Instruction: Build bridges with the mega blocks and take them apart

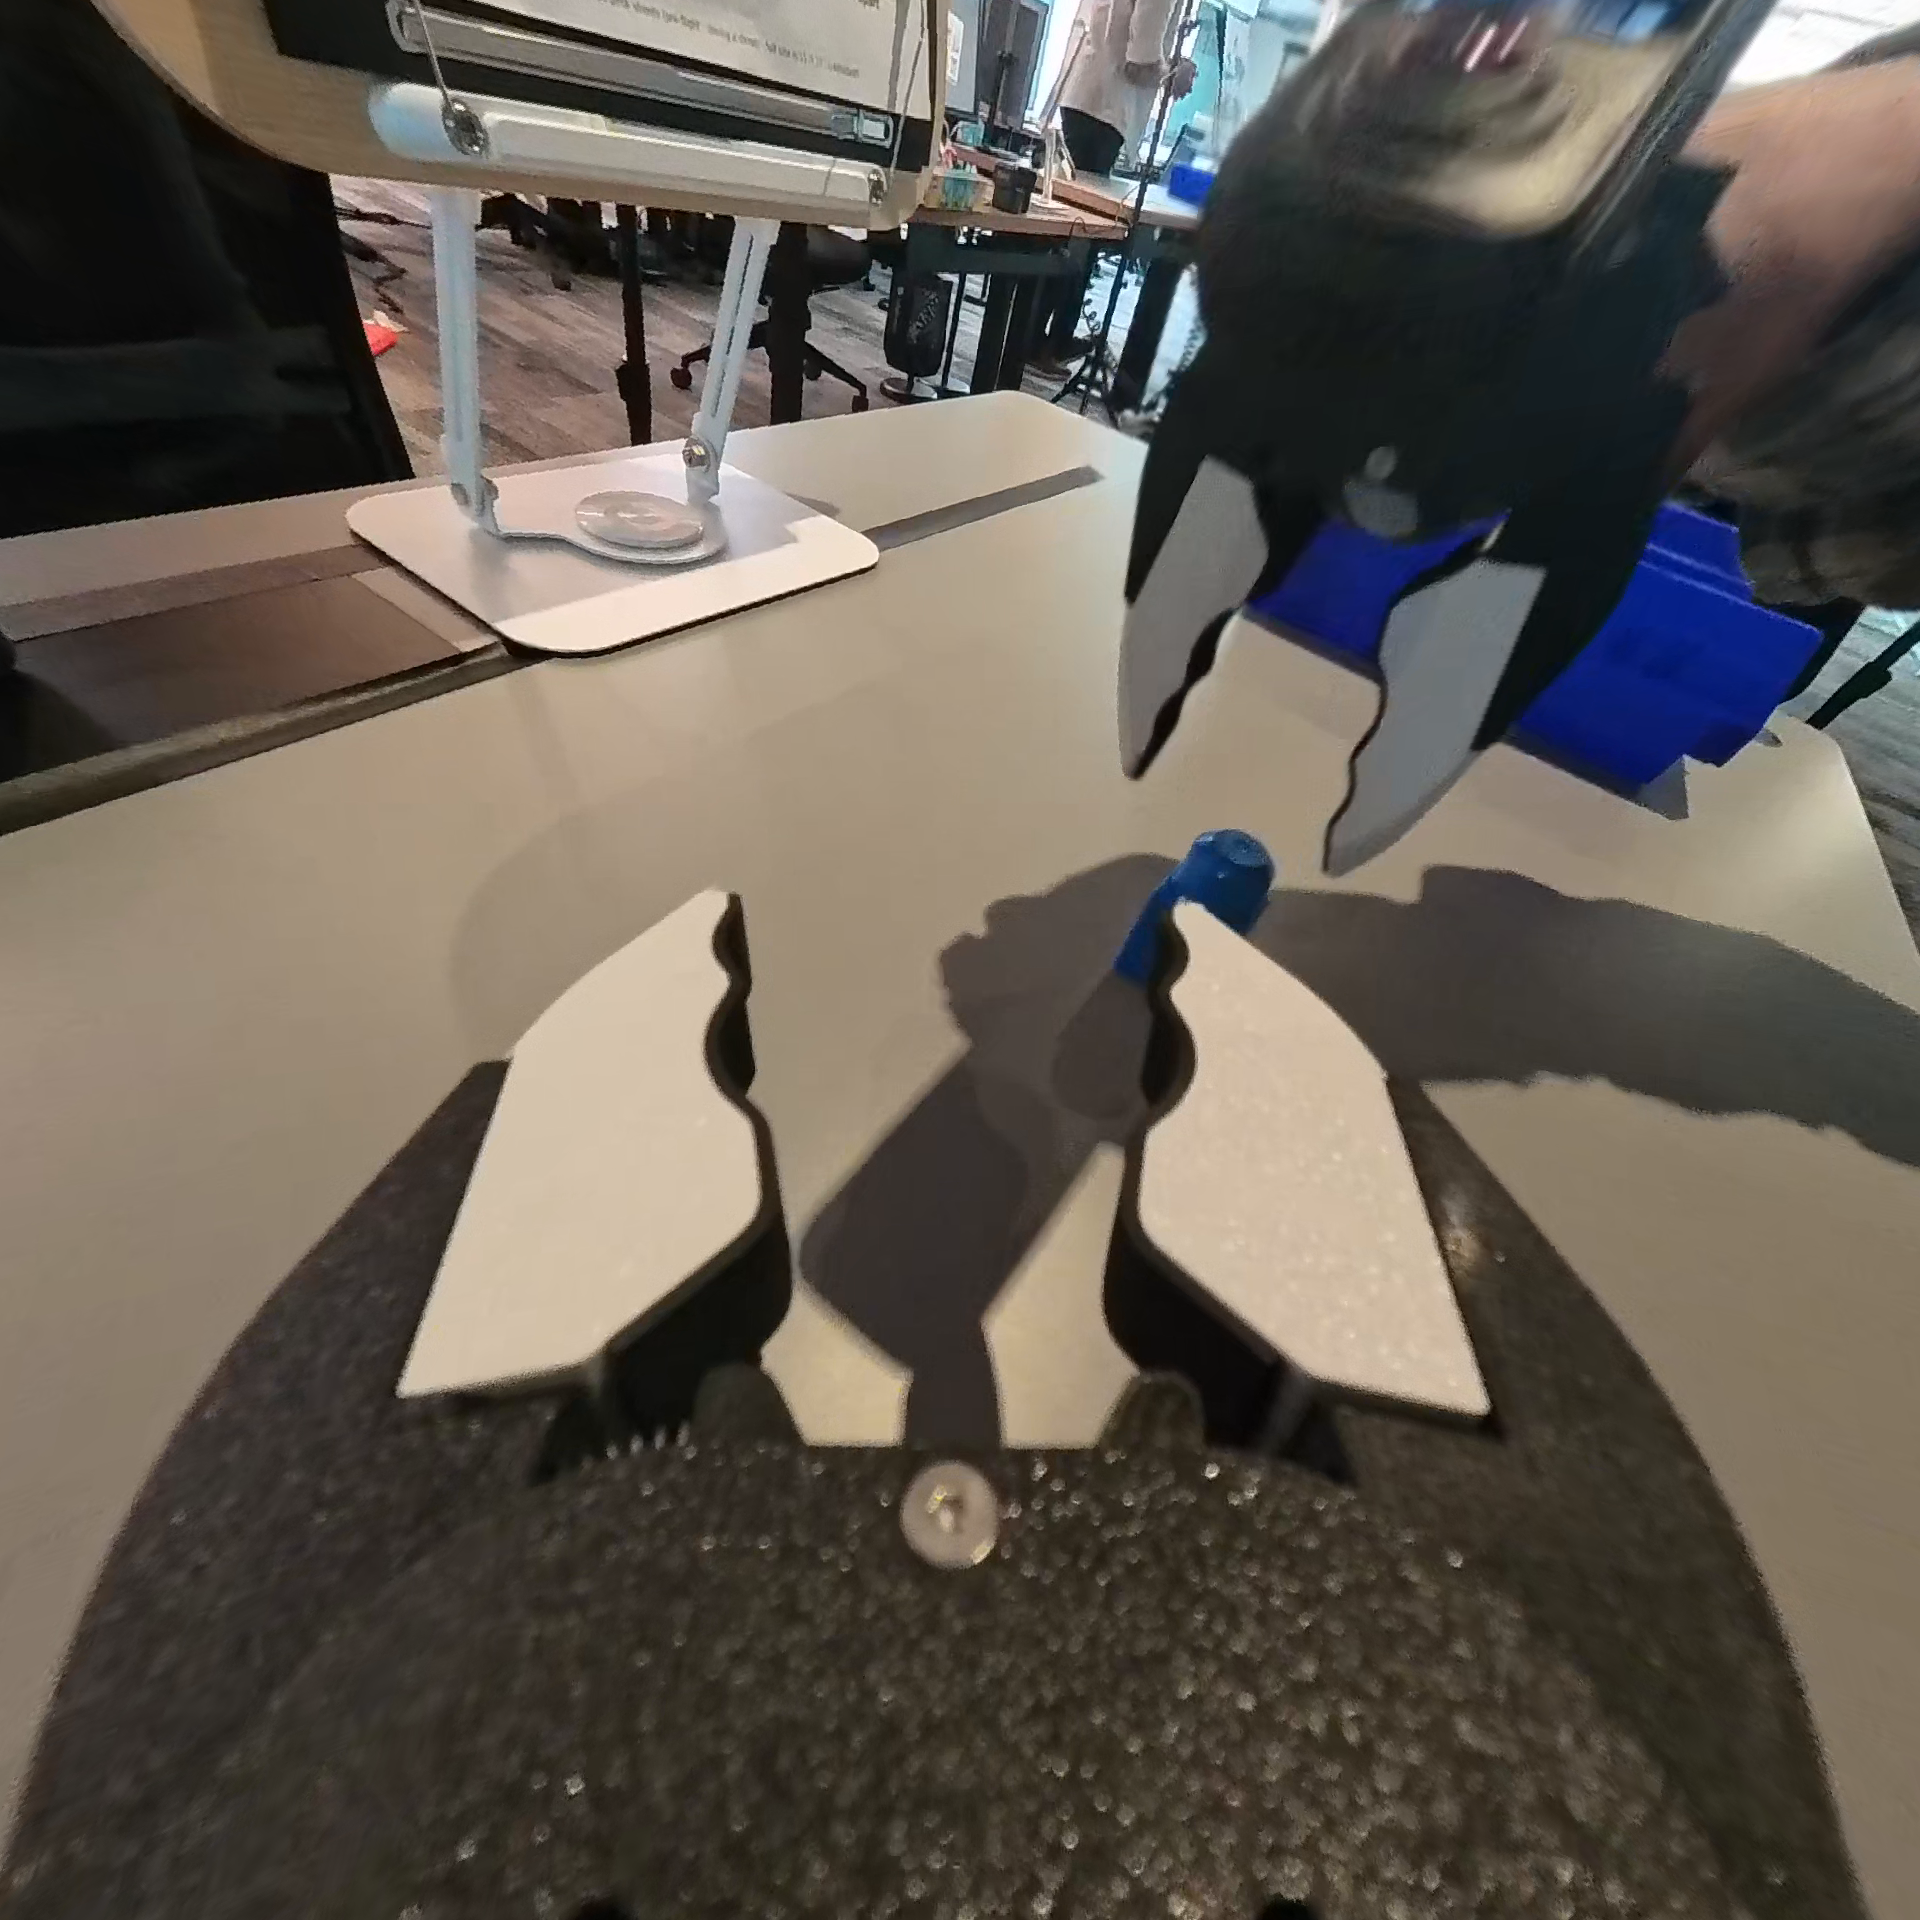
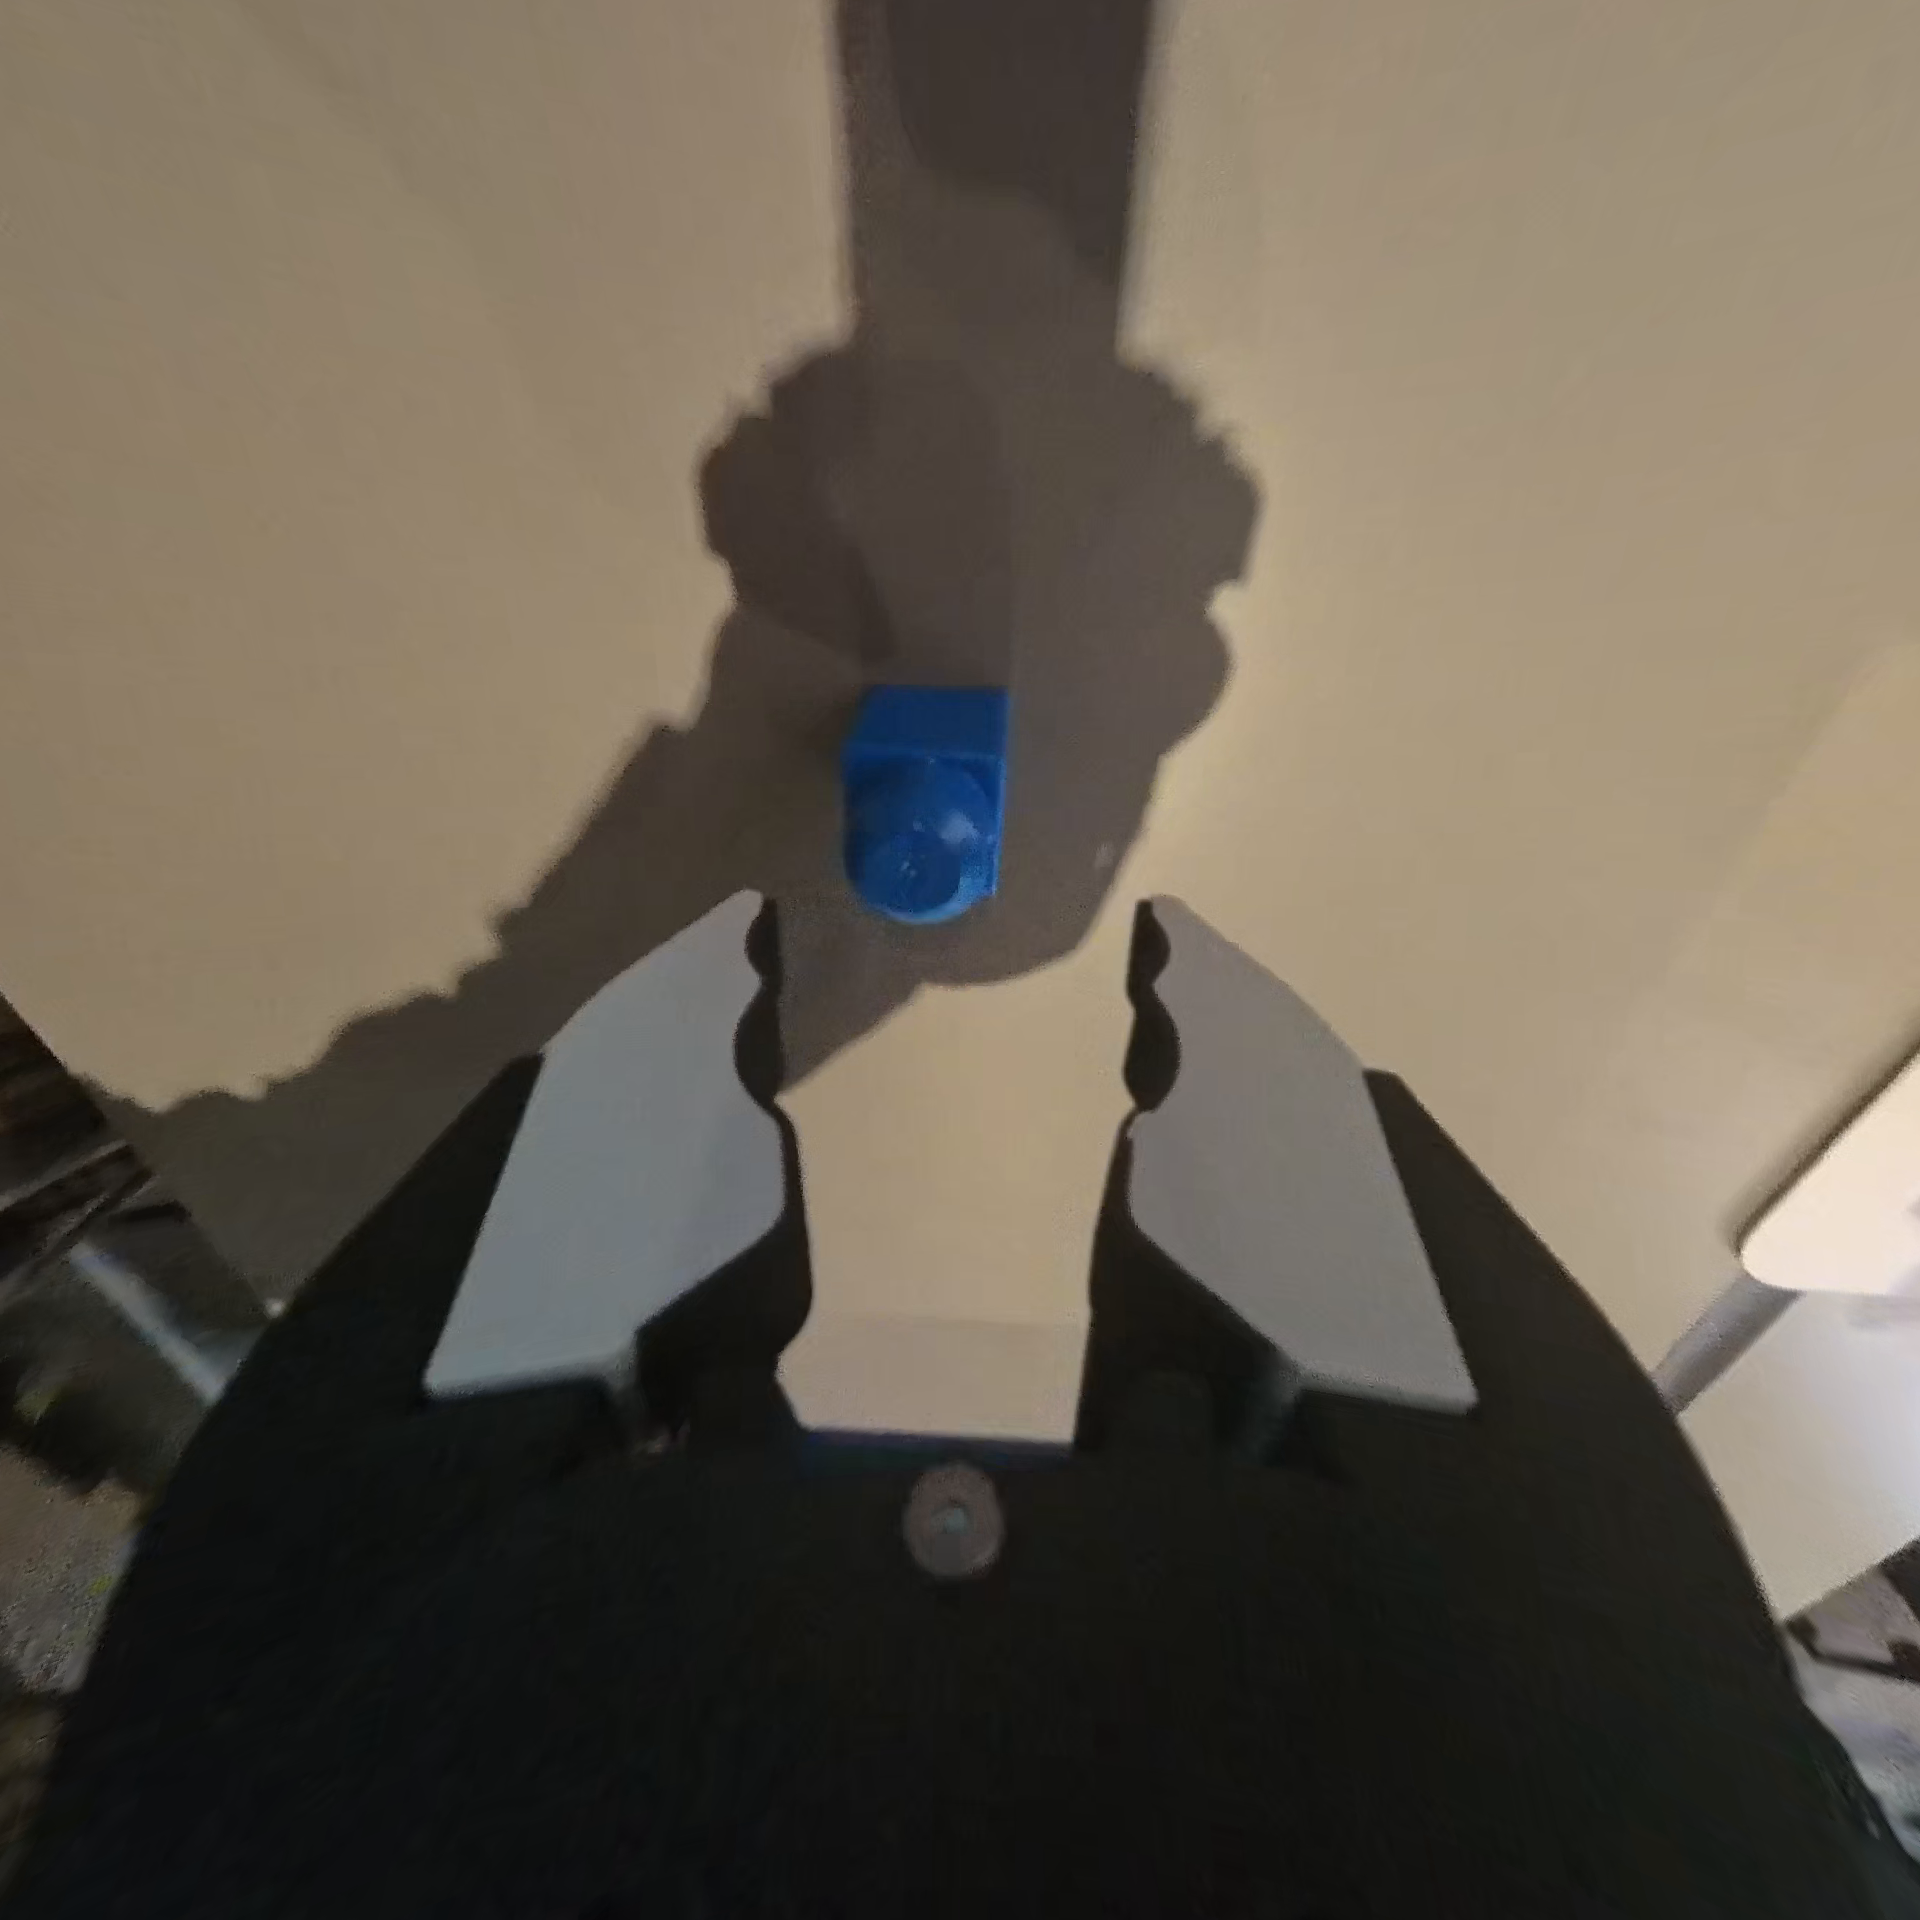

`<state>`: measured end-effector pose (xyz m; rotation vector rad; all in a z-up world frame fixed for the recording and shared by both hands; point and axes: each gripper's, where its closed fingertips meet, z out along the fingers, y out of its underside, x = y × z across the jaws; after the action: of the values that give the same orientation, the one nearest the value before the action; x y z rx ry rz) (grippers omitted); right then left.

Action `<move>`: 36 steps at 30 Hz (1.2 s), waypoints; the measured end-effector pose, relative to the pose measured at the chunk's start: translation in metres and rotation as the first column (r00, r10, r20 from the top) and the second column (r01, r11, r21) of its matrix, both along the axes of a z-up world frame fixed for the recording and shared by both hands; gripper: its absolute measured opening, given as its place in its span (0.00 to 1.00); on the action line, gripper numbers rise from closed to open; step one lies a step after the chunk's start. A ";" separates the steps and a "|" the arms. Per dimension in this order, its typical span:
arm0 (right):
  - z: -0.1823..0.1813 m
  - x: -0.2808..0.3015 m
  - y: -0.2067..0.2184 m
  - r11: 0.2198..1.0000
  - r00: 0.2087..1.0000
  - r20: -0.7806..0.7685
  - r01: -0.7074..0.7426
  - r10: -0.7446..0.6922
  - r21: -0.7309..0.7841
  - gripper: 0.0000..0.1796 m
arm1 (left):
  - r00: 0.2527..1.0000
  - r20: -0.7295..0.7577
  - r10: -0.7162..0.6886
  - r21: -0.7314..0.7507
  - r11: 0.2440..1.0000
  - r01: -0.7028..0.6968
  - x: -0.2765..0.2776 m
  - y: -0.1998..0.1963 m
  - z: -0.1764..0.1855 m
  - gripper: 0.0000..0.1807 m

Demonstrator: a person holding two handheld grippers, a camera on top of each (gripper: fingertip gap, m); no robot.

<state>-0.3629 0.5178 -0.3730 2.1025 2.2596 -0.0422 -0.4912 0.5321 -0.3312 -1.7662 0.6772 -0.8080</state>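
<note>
A small blue one-stud block [image 1: 1210, 894] lies on the beige table [image 1: 727, 790], partly hidden behind my left gripper's right finger. My left gripper [image 1: 956, 909] is open and empty, low over the table, with the block just past its right fingertip. My right gripper [image 1: 1242, 821] hangs above the block in the left wrist view, fingers pointing down, open and empty. In the right wrist view the block [image 2: 925, 805] sits on the table [image 2: 416, 520] just beyond my open right gripper [image 2: 951, 914], slightly left of its middle.
A blue bin [image 1: 1662, 644] stands at the table's far right edge. A white stand [image 1: 613, 561] with a board on it stands at the back left. A person's hand [image 1: 1808, 270] holds the right gripper. Office desks and chairs lie beyond the table. My hands' fingertips stand some 15 cm from each other.
</note>
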 end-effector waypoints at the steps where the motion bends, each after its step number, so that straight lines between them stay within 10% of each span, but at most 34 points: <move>1: 0.008 0.000 0.001 1.000 0.998 -0.056 0.007 -0.005 0.022 0.38 | 1.000 0.004 -0.001 0.003 1.000 0.001 0.000 0.000 0.000 0.41; 4: 0.035 0.005 -0.001 0.994 0.948 -0.315 0.068 -0.040 0.080 0.45 | 1.000 0.003 -0.007 0.007 1.000 0.007 0.002 -0.002 0.001 0.41; 9: 0.063 0.049 -0.008 0.948 0.611 -0.788 0.291 -0.081 0.128 0.49 | 0.999 -0.043 -0.016 0.025 1.000 0.017 0.008 -0.004 0.001 0.41; 17: 0.058 0.111 -0.027 0.900 0.174 -0.980 0.436 -0.097 -0.012 0.40 | 0.996 -0.084 -0.022 0.055 0.998 0.027 0.017 -0.026 0.034 0.40; 25: 0.050 0.104 -0.041 0.920 0.218 -0.970 0.391 -0.108 -0.015 0.40 | 0.842 -0.420 0.339 0.010 0.929 -0.369 -0.145 -0.070 0.102 0.40; 36: 0.025 0.096 -0.047 0.921 0.371 -0.925 0.384 -0.083 0.071 0.38 | 0.534 -0.806 0.256 -0.357 0.509 -0.783 -0.304 -0.129 0.011 0.38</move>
<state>-0.2668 0.4705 -0.3483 3.0694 2.4135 -1.3214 -0.7955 0.4033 -0.3201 -2.8404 0.1169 0.1676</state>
